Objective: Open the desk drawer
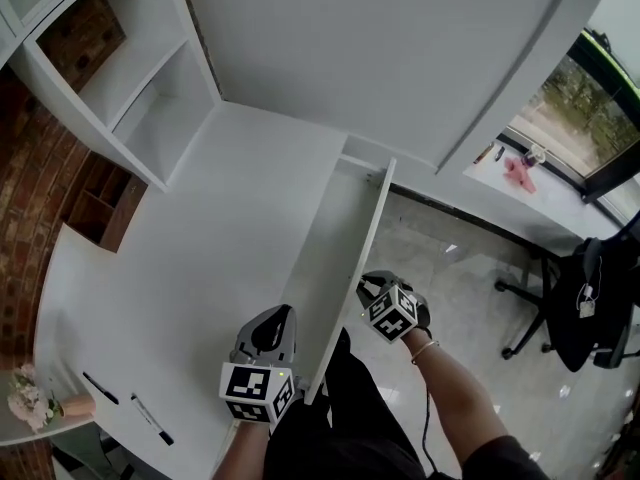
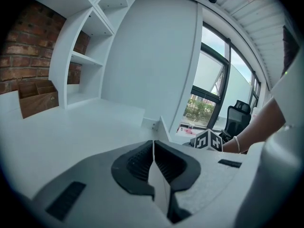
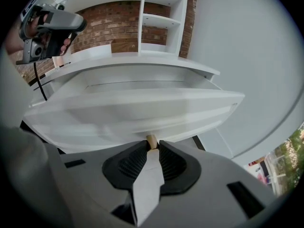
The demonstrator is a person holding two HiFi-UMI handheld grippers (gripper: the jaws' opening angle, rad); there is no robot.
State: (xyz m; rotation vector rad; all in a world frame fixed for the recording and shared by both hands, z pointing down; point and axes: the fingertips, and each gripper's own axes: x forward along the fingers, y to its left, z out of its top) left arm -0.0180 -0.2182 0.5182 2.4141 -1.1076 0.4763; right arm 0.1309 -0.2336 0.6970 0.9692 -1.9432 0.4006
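Observation:
The white drawer [image 1: 335,258] stands pulled out from the white desk [image 1: 190,258], its front panel running along its right side in the head view. My right gripper [image 1: 363,286] is at that front panel. In the right gripper view its jaws [image 3: 152,144] are closed on a small tan knob [image 3: 151,140] under the drawer front [image 3: 133,108]. My left gripper [image 1: 279,315] rests over the desk top just left of the drawer. Its jaws [image 2: 153,144] are shut with nothing between them.
White shelving [image 1: 150,88] rises at the desk's back left, with a wooden box [image 1: 100,208] beside it. Two pens [image 1: 150,420] and a small flower bunch [image 1: 28,398] lie at the near left. A black office chair [image 1: 590,298] stands on the tiled floor at right.

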